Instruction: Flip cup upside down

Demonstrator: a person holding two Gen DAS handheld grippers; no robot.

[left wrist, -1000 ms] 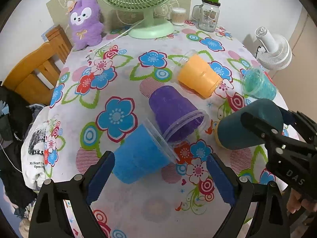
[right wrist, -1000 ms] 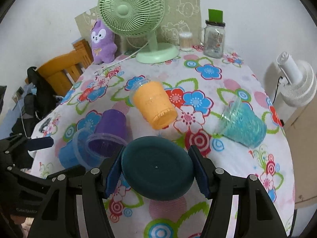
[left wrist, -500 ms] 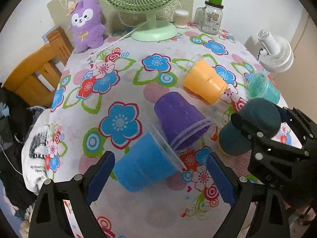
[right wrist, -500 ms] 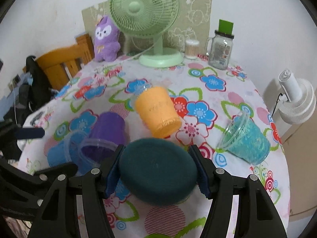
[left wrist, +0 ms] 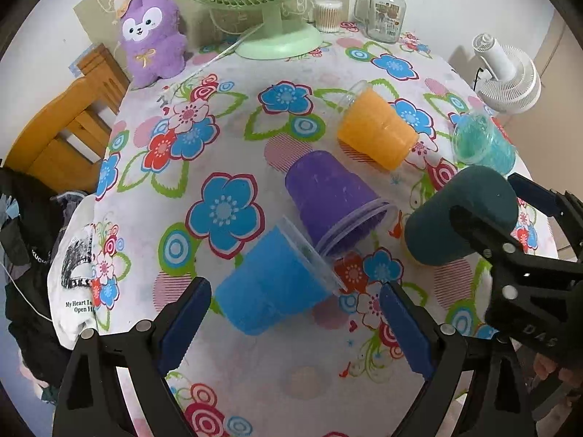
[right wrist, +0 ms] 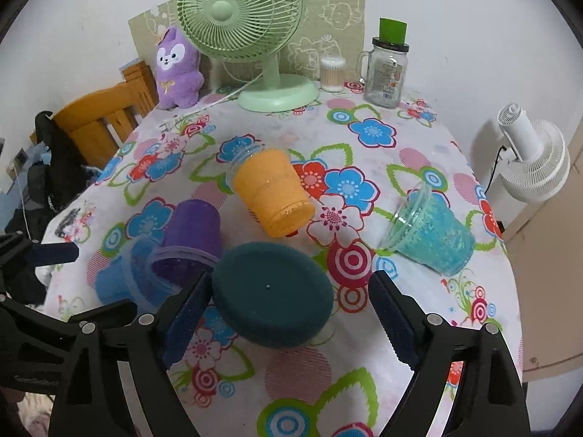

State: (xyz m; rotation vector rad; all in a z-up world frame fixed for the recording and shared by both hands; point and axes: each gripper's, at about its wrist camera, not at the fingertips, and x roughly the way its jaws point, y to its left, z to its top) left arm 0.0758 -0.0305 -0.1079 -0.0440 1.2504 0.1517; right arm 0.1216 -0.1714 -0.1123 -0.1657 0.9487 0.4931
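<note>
1. The right gripper [right wrist: 289, 313] stood spread, its two blue pads apart. The dark teal cup [right wrist: 273, 296] sat between them, base toward the camera. The left pad appeared close against the cup's side; a clear gap showed between the cup and the right pad.
2. In the left wrist view the dark teal cup [left wrist: 461, 215] was tilted, base up and to the right, with its mouth end down on the flowered tablecloth [left wrist: 233, 116]. The right gripper [left wrist: 510, 225] straddled it there; whether a pad touched the cup could not be told from that view.
3. The left gripper [left wrist: 293, 320] was spread wide and held nothing. The blue cup [left wrist: 271, 284] lay on its side just ahead of its pads, between them in line but not touched.
4. The purple cup [left wrist: 333, 196] lay on its side, its rim against the rim of the blue cup.
5. The orange cup [right wrist: 271, 191] lay on its side near the middle of the table, apart from the others.
6. The clear turquoise cup [right wrist: 433, 233] lay on its side near the table's right edge.
7. At the far end stood a green fan [right wrist: 255, 36], a purple plush toy [right wrist: 178, 69], a glass jar [right wrist: 388, 69] with a green cap, and a tub of cotton swabs [right wrist: 332, 73].
8. A white fan [right wrist: 532, 153] stood off the table to the right; a wooden chair [right wrist: 105, 116] stood to the left.
</note>
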